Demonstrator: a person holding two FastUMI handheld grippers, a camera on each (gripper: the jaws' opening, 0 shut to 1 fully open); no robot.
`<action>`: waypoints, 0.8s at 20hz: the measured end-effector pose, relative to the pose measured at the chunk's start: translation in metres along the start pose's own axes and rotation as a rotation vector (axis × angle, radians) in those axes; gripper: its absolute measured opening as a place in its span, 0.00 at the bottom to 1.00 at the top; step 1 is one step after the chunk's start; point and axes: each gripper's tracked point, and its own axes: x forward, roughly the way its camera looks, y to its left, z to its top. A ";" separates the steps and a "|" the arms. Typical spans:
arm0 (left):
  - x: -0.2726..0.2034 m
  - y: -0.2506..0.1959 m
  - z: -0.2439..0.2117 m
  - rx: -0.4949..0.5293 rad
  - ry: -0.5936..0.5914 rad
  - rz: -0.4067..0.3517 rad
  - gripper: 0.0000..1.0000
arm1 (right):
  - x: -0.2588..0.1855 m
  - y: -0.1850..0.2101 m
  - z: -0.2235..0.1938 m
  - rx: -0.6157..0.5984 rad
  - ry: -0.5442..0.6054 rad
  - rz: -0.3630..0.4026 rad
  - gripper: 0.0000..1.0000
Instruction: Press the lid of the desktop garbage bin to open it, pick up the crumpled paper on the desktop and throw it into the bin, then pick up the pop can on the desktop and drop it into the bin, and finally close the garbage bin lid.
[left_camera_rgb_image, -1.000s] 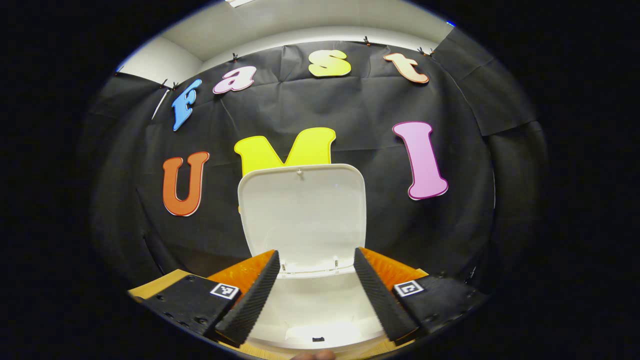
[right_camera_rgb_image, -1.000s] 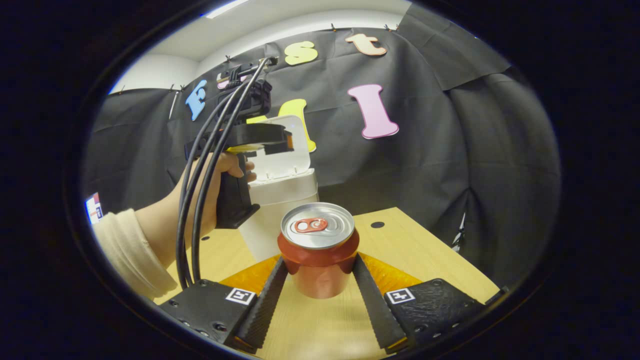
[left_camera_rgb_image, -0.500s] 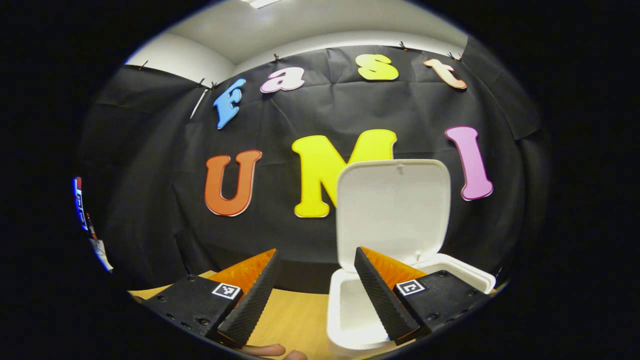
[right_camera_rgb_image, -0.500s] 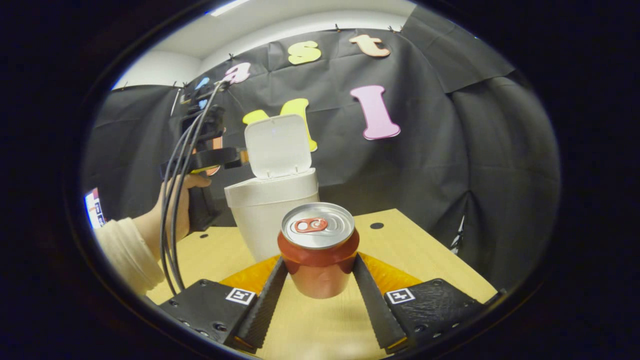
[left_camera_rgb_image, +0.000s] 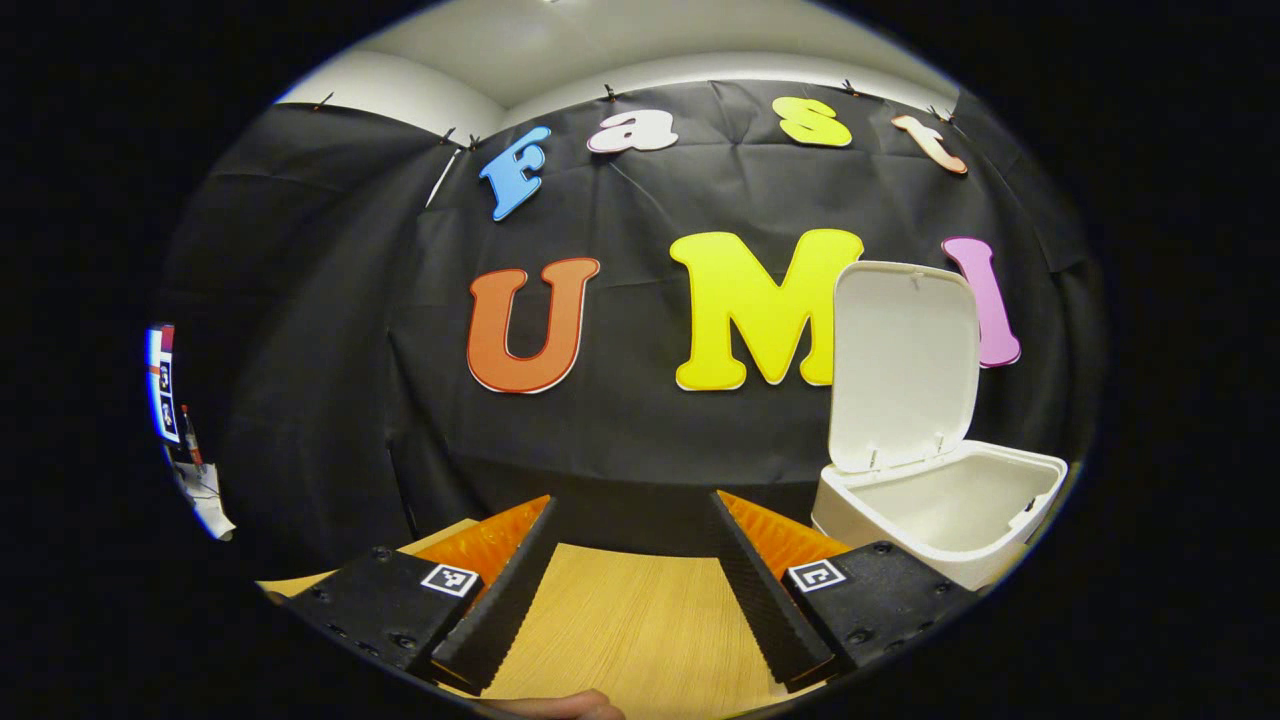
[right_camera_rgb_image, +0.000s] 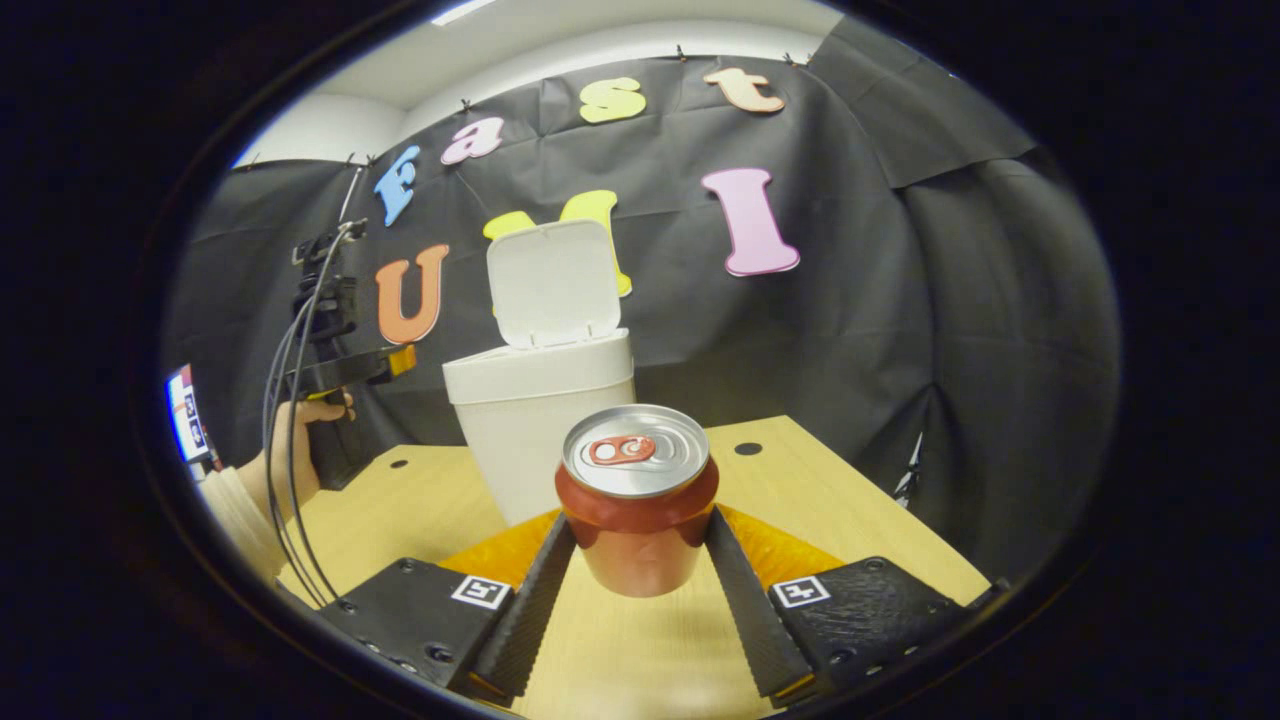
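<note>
A red pop can (right_camera_rgb_image: 637, 510) with a silver top stands upright between my right gripper's fingers, and the right gripper (right_camera_rgb_image: 640, 520) is shut on its sides. Behind the can is the white desktop bin (right_camera_rgb_image: 520, 440), its lid (right_camera_rgb_image: 545, 285) standing up and open. In the left gripper view the bin (left_camera_rgb_image: 1000, 560) sits at the far right with the lid (left_camera_rgb_image: 905, 360) raised and its white inside showing. My left gripper (left_camera_rgb_image: 632, 500) is open over the table with nothing between its fingers. From the right gripper view, the left gripper (right_camera_rgb_image: 345, 365) hangs left of the bin, apart from it.
The light wooden table (right_camera_rgb_image: 830, 500) runs back to the black cloth wall and has small round holes. A hand and pale sleeve (right_camera_rgb_image: 250, 490) with black cables hold the left gripper at the table's left. Bare table (left_camera_rgb_image: 630, 620) lies under the left gripper.
My left gripper has swung left, from above the bin's opening to beside it, staying open. The right gripper keeps its hold on the can and has barely moved.
</note>
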 end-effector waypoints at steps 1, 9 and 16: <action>-0.012 0.000 -0.001 -0.012 0.005 -0.021 0.96 | -0.001 0.001 0.000 -0.008 -0.004 -0.002 0.80; -0.121 0.024 -0.009 -0.063 0.035 -0.064 0.96 | -0.007 0.022 -0.009 -0.096 0.004 -0.019 0.80; -0.170 0.061 -0.048 -0.028 0.119 -0.027 0.95 | -0.007 0.041 0.041 -0.172 -0.051 -0.007 0.80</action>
